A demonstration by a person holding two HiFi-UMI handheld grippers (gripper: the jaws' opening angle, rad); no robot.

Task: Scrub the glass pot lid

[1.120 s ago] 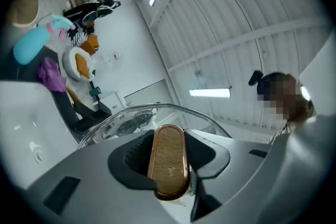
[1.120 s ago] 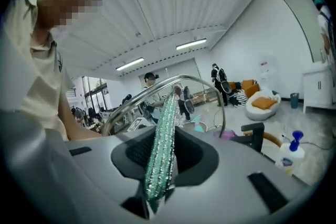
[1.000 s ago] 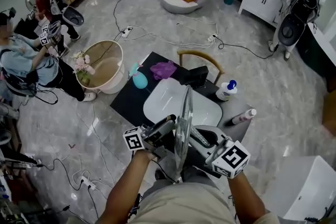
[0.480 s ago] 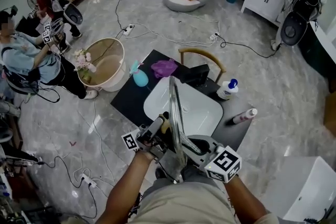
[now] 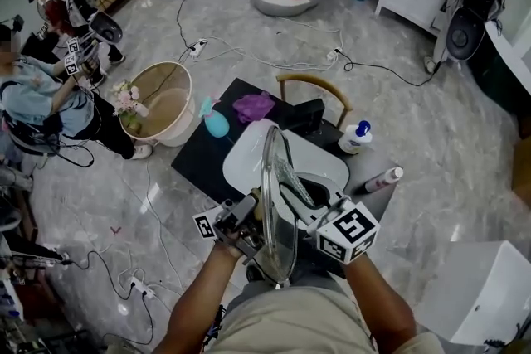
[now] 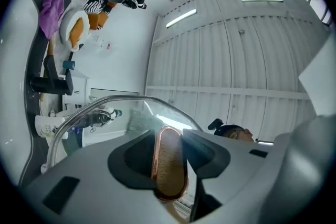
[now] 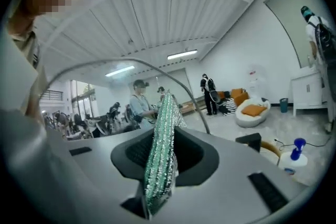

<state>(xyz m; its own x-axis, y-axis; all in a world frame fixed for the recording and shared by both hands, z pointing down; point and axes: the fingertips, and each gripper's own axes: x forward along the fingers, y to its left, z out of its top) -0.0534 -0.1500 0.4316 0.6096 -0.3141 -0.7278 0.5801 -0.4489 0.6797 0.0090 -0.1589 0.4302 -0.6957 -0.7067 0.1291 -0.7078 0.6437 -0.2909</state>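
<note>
The glass pot lid [image 5: 271,203] stands on edge over the near rim of the white sink [image 5: 246,159]. My left gripper [image 5: 251,217] is shut on the lid's tan, copper-rimmed handle [image 6: 168,165], with the lid's metal rim [image 6: 100,108] arching beyond the jaws. From the other side, my right gripper [image 5: 295,188] is shut on a glittery green scrub cloth [image 7: 160,147]. In the head view the scrub cloth [image 5: 289,176] lies against the lid's right face. The lid's rim [image 7: 152,66] curves just ahead of the cloth in the right gripper view.
The sink sits on a black table [image 5: 197,160] with a black faucet [image 5: 305,117], a teal bottle [image 5: 216,125], a purple cloth [image 5: 255,107], a white pump bottle [image 5: 356,140] and a spray can [image 5: 382,179]. A chair [image 5: 314,85] and a round tub [image 5: 163,105] stand behind. Several people stand around.
The lid has shifted slightly left and turned. My right gripper has moved up and left along the lid with the cloth. The left gripper has barely moved.
</note>
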